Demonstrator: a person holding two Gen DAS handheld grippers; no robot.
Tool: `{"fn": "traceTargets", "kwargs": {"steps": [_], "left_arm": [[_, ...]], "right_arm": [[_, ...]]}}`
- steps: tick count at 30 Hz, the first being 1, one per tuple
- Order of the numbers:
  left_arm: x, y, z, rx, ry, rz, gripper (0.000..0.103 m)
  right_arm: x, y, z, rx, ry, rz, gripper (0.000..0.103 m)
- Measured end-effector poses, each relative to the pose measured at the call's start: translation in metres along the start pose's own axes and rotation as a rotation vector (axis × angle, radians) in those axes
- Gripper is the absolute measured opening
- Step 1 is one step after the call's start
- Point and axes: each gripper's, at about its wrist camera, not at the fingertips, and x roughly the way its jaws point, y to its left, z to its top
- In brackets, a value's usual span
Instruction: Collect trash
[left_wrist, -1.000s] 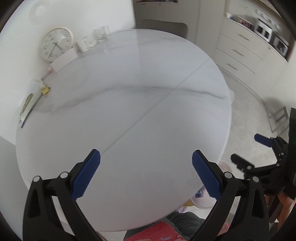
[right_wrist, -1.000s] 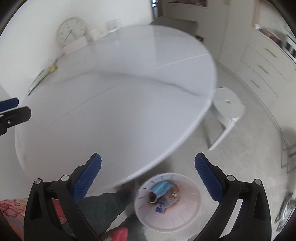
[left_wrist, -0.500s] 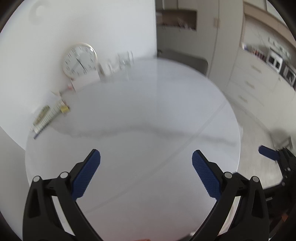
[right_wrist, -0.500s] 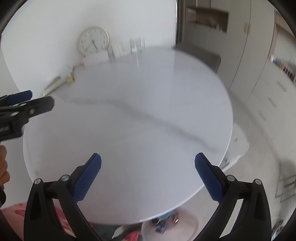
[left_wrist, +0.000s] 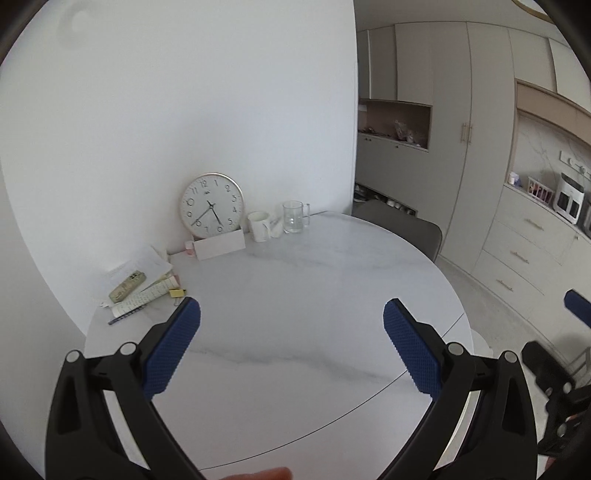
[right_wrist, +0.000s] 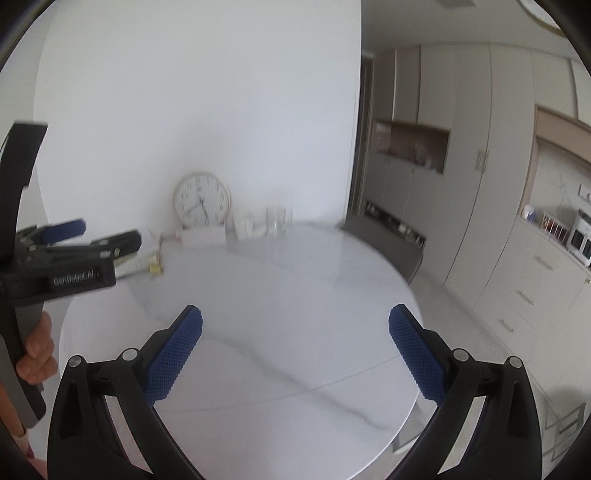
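Both views lifted off the bin; grippers (left_wrist: 291, 343) (right_wrist: 295, 347) spread, seemingly empty.

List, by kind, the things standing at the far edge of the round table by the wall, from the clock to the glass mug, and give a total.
Clock: 1
White mug: 1
Clear glass mug: 1
White box in front of the clock: 1
Small pink item, too small to identify: 1
Total: 5
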Motion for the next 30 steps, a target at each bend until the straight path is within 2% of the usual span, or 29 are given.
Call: {"fn": "traceTargets", "kwargs": {"steps": [4, 14, 30], "left_arm": [[-0.009, 0.001, -0.014, 0.01, 0.025, 0.035, 0.095], [-0.008, -0.011, -0.053, 0.031, 0.125, 0.034, 0.095], [-0.006, -0.033, -0.051, 0.052, 0.125, 0.024, 0.095]], "right_arm": [[-0.013, -0.003, -0.006, 0.014, -0.01, 0.023, 0.1], [0.0, -0.015, -0.048, 0.066, 0.098, 0.05, 0.1], [0.0, -0.027, -0.057, 0.083, 0.091, 0.039, 0.1]]}}
